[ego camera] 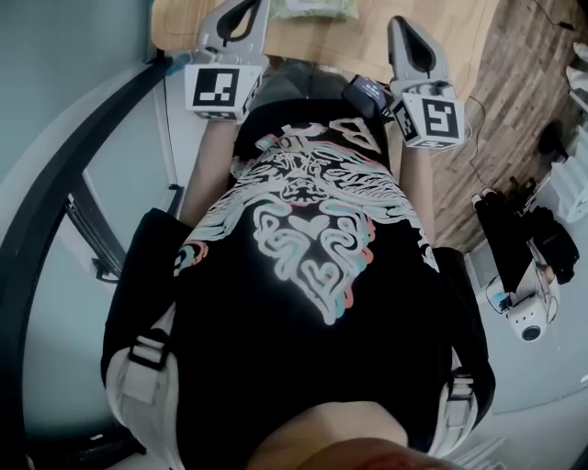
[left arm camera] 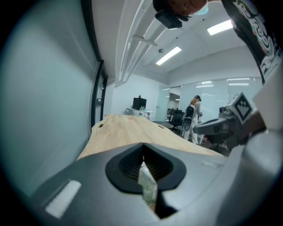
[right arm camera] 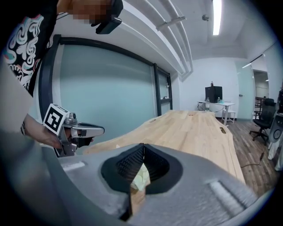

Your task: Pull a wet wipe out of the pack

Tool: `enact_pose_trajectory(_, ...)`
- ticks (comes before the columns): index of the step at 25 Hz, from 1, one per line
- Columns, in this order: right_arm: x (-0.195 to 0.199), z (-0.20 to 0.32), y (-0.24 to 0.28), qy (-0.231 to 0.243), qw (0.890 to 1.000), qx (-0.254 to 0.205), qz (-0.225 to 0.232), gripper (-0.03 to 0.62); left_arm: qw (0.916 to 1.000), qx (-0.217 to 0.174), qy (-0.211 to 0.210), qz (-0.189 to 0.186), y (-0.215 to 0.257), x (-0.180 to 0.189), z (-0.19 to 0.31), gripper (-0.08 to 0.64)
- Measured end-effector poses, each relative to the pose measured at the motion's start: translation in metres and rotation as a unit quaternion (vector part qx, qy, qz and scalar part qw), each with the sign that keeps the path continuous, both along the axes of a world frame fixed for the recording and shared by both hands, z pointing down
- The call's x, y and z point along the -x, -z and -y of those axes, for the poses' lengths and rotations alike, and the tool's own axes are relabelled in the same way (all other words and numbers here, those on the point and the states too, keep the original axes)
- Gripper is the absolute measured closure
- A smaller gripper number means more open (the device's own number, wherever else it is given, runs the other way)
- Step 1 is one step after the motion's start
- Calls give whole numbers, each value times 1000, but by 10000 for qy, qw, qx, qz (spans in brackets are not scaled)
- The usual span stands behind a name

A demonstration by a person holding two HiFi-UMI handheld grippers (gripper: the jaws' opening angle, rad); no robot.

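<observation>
left hand-held gripper point(left arm camera: 142, 148) and right hand-held gripper point(right arm camera: 142, 148) both closed on nothing, pack point(ego camera: 318, 7) just ahead
i am seeing the pack lying on the tabletop point(ego camera: 312, 41) beyond and between the two sets of pressed-together jaws. i am expecting a light, soft, crinkly pouch that slides easily, so one side should be pinning its body while the other is pinching the limp, damp wipe at the top opening, which i cannot make out yet.

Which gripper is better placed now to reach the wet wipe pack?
Probably left, slightly. In the head view the left gripper sits closer to the pack than the right gripper. Both are shut and empty.
</observation>
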State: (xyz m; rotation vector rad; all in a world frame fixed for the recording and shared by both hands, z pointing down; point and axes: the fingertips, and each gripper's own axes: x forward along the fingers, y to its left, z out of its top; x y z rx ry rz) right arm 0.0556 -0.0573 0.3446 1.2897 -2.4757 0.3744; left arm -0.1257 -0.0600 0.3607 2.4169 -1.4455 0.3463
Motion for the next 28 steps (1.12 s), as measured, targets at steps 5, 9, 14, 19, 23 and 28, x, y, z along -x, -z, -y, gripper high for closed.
enact_pose_trajectory(5,-5,0,-11,-104,9999,35,43,592,9998,34,-198,59,-9,-7,-6,574)
enact_pose_trajectory(9,1,-1,-22,56,9999,21,-118,592,9992,66,-297,261,-15,-11,-9,574)
enact_pose_trajectory(14,15,-1,-35,488,9975,50,-513,592,9983,56,-411,409,-23,-17,-10,574)
enact_pose_trajectory(19,27,7,-35,657,9967,85,-465,591,9980,45,-408,484,-31,-22,-10,574)
enact_pose_trajectory(23,36,8,-44,1003,9942,140,-357,588,9971,182,-422,604,-44,-27,-12,574)
enact_pose_trajectory(28,43,10,-54,1246,9915,358,-53,528,9973,281,-490,460,-54,-29,-19,574)
